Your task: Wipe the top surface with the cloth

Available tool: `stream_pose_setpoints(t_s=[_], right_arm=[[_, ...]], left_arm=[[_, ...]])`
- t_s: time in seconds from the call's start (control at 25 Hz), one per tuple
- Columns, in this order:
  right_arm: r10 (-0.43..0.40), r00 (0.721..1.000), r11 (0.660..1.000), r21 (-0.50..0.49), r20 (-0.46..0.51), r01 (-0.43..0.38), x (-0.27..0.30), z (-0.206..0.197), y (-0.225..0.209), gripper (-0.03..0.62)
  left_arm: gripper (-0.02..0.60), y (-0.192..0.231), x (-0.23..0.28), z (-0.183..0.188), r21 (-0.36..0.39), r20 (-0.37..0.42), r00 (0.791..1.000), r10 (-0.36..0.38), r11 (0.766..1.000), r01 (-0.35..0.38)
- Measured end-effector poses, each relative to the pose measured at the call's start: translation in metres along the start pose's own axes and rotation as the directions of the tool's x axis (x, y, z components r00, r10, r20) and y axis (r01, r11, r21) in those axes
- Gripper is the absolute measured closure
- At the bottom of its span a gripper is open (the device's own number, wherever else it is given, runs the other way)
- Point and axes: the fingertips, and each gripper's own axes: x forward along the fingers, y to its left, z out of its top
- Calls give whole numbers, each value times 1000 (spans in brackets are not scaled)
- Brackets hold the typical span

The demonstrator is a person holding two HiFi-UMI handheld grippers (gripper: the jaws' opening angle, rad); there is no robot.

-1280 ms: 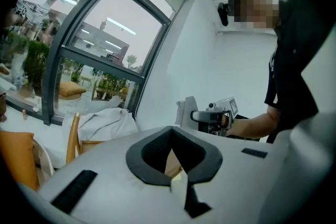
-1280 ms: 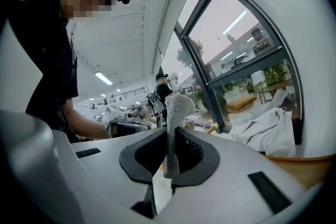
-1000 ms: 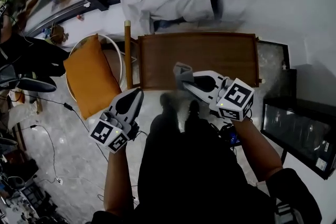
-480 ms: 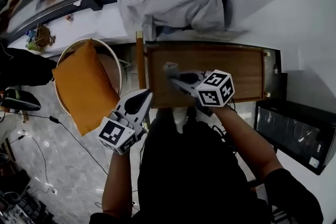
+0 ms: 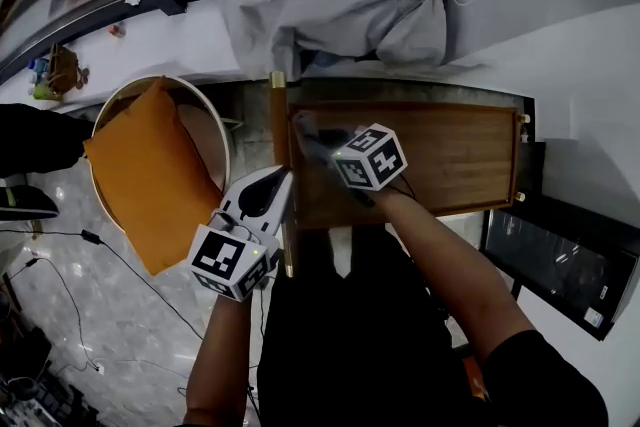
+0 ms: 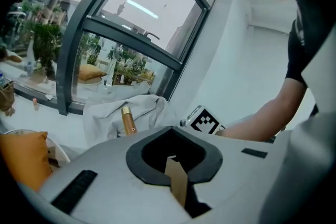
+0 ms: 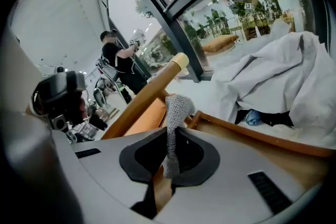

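The brown wooden top (image 5: 450,160) lies in the middle of the head view, its raised rim (image 7: 252,132) showing in the right gripper view. My right gripper (image 5: 308,133) reaches over the top's left end, shut on a small grey knitted cloth (image 7: 176,112) that sticks up between the jaws (image 7: 169,165). The cloth (image 5: 302,123) sits near the top's left edge. My left gripper (image 5: 276,185) hangs off the top's front left corner, jaws together and holding nothing (image 6: 176,178).
A wooden pole with a pale tip (image 5: 280,150) stands along the top's left side. An orange cushion (image 5: 150,170) rests in a round chair at left. A crumpled white sheet (image 5: 340,0) lies behind the top. A dark glass-fronted unit (image 5: 560,265) is at right.
My right gripper has carried the cloth leftward across the wooden top to its left end. The left gripper has stayed about where it was.
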Motion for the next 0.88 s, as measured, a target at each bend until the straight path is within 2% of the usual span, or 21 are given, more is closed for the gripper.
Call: stream_pose_setpoints(t_s=[0.2, 0.36, 0.52, 0.64, 0.88], right_arm=[[10, 998, 999, 52, -67, -7, 35, -7, -21, 559], [-66, 992, 995, 72, -108, 74, 48, -17, -41, 559], [-144, 981, 989, 19, -128, 147, 47, -23, -53, 559], [-155, 980, 988, -14, -125, 154, 45, -27, -54, 559], [-193, 976, 981, 8, -103, 195, 16, -36, -78, 559]], left_arm=[[570, -6, 7, -6, -28, -8, 1000, -6, 1000, 6], [571, -24, 7, -12, -27, -29, 999, -17, 1000, 17], [570, -43, 16, -11, -20, -45, 998, -34, 999, 34], [569, -51, 28, -9, -22, -63, 998, -28, 999, 26], [569, -61, 53, -11, -11, -81, 996, -30, 1000, 29]])
